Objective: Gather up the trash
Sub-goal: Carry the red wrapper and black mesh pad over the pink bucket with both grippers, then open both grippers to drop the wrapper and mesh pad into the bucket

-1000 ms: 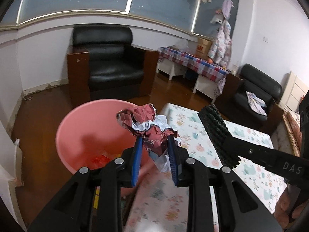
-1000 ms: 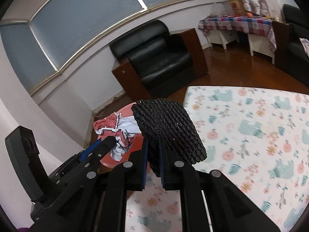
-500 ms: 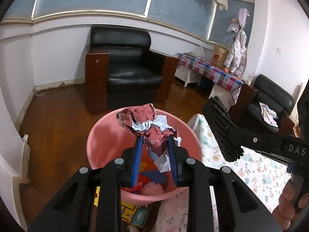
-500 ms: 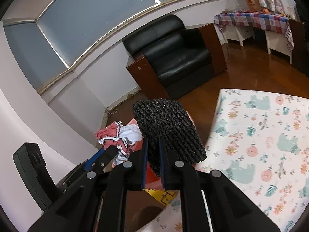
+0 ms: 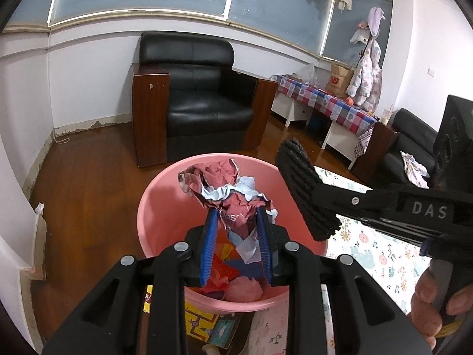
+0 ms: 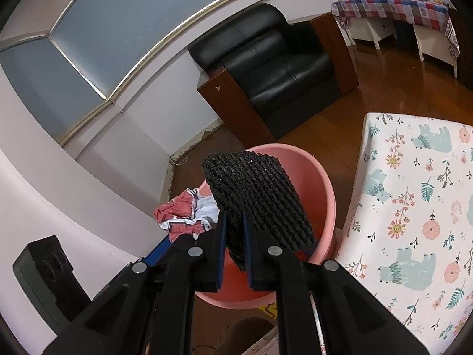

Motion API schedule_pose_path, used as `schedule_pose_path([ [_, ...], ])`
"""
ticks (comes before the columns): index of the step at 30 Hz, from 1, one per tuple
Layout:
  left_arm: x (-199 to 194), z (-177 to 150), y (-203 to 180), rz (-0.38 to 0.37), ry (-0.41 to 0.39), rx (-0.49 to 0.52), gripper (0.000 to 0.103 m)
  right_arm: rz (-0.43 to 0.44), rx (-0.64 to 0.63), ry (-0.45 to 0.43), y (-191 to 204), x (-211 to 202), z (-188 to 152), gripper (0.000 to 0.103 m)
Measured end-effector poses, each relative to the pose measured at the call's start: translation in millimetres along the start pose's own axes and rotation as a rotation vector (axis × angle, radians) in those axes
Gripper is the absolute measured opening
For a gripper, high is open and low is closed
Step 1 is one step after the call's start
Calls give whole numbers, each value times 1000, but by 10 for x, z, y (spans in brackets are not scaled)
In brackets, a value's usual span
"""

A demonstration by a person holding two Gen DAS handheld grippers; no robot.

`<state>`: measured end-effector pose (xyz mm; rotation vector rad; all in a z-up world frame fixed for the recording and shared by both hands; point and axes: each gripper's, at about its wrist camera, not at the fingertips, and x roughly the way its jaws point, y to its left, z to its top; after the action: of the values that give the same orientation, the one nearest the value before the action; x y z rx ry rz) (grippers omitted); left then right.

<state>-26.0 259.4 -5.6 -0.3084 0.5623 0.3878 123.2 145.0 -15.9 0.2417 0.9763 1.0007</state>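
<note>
My left gripper (image 5: 236,222) is shut on a crumpled red, silver and pale-blue wrapper (image 5: 220,186), held over the pink basin (image 5: 156,207). That basin holds red and blue scraps and a pink wad. My right gripper (image 6: 235,230) is shut on a black foam net sleeve (image 6: 254,189), which hangs above the basin (image 6: 322,189) near its right rim. In the left wrist view the black net sleeve (image 5: 304,189) and the right gripper's arm come in from the right. The wrapper (image 6: 183,211) shows left of the sleeve in the right wrist view.
A table with a floral bear-print cloth (image 6: 414,207) stands right of the basin. A black leather armchair (image 5: 195,94) sits behind on the wooden floor. Farther back are a checked-cloth side table (image 5: 322,100) and a second black chair (image 5: 411,148). A colourful board (image 5: 207,325) lies under the basin.
Both grippers have swung left from over the table to above the pink basin, each still holding its piece of trash. The basin's inside is now in view.
</note>
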Motion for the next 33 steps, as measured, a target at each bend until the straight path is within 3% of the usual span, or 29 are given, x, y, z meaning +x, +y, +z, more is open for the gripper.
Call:
schedule_pose_path([
  [19,114,-21,-5,28,30,6,29,-40,17,39,-156,254,-46,12],
  [33,132,-64,9,50,36,9,32,-41,22,54,-176,262,-68,27],
])
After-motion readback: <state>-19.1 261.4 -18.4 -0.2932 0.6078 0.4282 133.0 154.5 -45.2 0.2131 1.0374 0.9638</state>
